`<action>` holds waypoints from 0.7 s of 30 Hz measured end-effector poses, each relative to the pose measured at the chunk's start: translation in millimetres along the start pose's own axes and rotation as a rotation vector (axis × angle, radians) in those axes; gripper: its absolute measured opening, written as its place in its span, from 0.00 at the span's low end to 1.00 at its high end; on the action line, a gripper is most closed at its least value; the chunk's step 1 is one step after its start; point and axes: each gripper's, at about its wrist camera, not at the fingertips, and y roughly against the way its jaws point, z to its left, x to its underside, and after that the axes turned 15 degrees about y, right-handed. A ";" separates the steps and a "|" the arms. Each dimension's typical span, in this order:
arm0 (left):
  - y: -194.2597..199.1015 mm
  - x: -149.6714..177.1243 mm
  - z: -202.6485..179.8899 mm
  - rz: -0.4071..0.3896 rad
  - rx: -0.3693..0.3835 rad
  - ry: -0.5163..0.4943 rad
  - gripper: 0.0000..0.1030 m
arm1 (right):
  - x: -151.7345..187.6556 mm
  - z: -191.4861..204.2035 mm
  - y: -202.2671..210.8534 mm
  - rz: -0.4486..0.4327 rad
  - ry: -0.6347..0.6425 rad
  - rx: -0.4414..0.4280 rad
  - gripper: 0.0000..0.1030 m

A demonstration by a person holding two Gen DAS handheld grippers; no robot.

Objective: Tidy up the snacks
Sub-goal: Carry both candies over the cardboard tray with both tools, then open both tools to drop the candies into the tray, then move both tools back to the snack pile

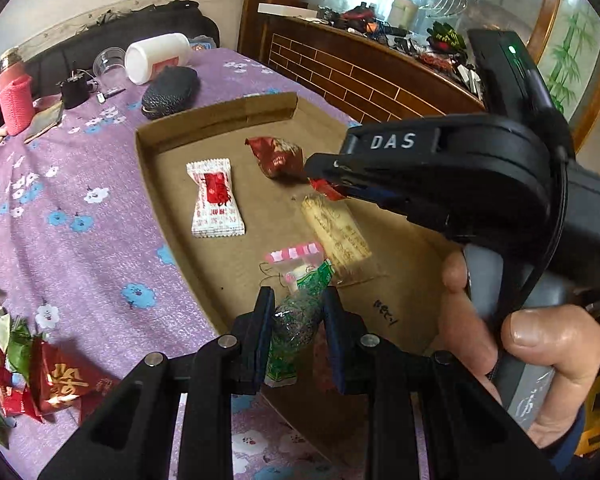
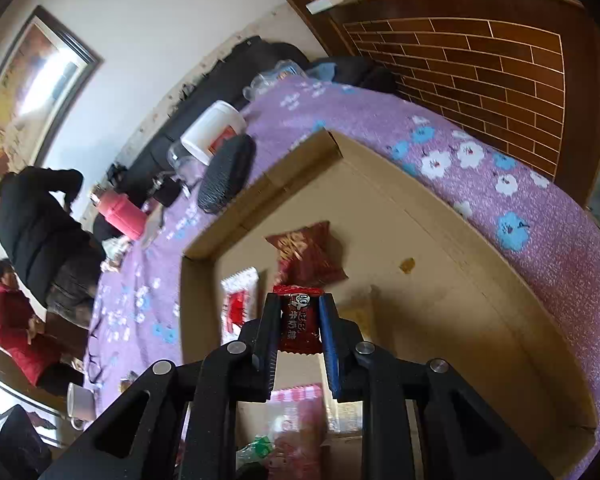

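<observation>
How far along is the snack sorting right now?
Done: four snacks lie in the cardboard tray. In hand: the left gripper holds a green packet; the right gripper holds a red candy, both over the tray. Left: a wrapper pile on the tablecloth.

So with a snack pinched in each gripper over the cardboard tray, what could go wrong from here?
1. The two grippers are close together: the right gripper sits just ahead of the left gripper and could bump it.
2. The green packet is held by its crinkly wrapper and might slip.
3. The red candy could drop onto snacks already lying in the tray.
</observation>
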 end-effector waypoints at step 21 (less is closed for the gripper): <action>14.1 0.2 7.6 -0.034 -0.006 0.013 0.32 | 4.6 28.0 17.4 -0.127 0.094 -0.033 0.29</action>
